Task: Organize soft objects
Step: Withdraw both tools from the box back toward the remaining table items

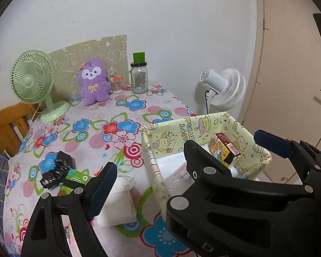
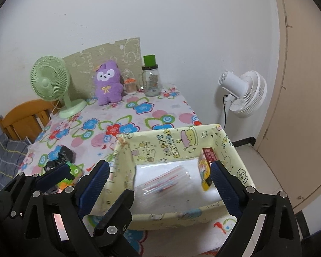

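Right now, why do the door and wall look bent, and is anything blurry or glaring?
Left wrist view: the fisheye lens bows the door; corners go black. Right wrist view: same bending; light is flat and soft, a faint sheen on the plastic bag in the yellow box; nothing is noticeably blurred.

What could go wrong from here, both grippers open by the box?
1. The box sits at the table's corner, floor visible just past it; a nudge from the right gripper might push it off.
2. The two grippers are crowded; the left gripper could clash with the right when reaching for the white pack.
3. The carton leans on the box wall and may topple.
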The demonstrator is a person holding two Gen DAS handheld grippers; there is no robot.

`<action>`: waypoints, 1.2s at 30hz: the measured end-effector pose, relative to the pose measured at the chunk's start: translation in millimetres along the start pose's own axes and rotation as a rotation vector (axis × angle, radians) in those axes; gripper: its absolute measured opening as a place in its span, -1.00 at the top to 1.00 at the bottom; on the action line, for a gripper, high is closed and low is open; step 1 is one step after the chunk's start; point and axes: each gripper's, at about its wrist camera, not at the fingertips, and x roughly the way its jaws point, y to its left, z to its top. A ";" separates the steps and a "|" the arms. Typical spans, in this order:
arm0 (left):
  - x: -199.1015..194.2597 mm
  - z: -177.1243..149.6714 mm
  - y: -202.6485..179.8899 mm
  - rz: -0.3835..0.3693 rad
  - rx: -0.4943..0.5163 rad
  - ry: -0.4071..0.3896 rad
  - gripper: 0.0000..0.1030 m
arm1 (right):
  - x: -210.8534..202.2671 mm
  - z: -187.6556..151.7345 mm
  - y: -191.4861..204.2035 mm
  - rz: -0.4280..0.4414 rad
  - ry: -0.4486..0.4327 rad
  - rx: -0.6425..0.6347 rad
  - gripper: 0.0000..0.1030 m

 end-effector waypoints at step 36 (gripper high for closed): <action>-45.3 -53.2 90.6 0.050 -0.072 -0.056 -0.71 | -21.1 -32.1 109.5 0.084 -0.041 -0.135 -0.88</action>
